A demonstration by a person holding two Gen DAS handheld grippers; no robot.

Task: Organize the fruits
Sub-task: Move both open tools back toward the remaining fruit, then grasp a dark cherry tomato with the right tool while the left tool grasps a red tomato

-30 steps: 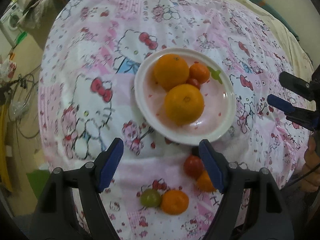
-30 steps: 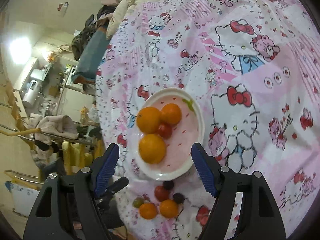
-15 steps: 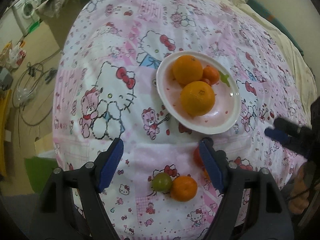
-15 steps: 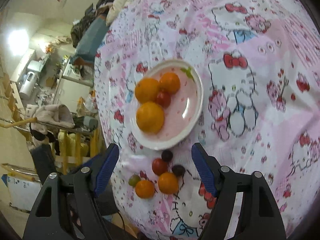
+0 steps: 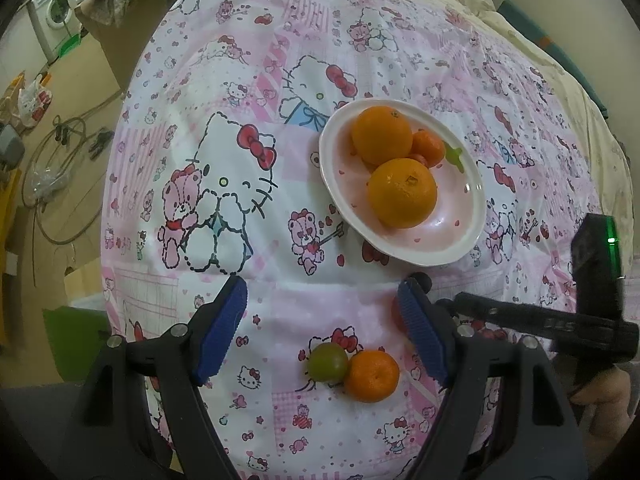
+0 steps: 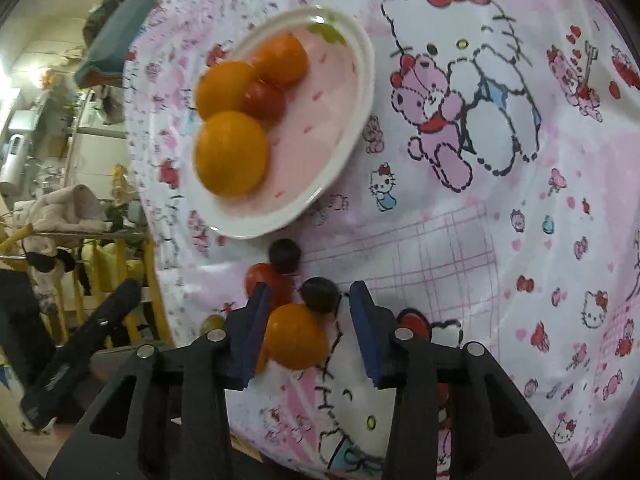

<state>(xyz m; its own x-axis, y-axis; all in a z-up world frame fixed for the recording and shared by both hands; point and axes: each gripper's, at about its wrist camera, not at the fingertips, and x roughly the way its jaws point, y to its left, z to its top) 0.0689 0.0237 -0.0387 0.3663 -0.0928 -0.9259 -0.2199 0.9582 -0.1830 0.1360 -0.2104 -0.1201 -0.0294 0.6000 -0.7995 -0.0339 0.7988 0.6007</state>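
Note:
A white plate (image 5: 470,236) on the Hello Kitty cloth holds two large oranges (image 5: 402,193), a small mandarin (image 5: 429,147) and a red tomato (image 6: 264,100). Loose fruit lies in front of it: a green fruit (image 5: 327,361), a mandarin (image 5: 372,375), a red tomato (image 6: 260,278), two dark fruits (image 6: 319,295) and another mandarin (image 6: 295,336). My left gripper (image 5: 326,332) is open above the green fruit and mandarin. My right gripper (image 6: 307,330) is open, its jaws on either side of the mandarin and dark fruit, low over the cloth.
The cloth-covered surface drops off at its left edge to the floor with cables (image 5: 52,168) and a washing machine (image 5: 52,16). A cream blanket (image 5: 560,60) lies at the back right. A rack with clothes (image 6: 60,216) stands beyond the surface's edge.
My right gripper has moved down and forward onto the loose fruit and its jaws have narrowed around the mandarin. My left gripper has drawn back from the plate.

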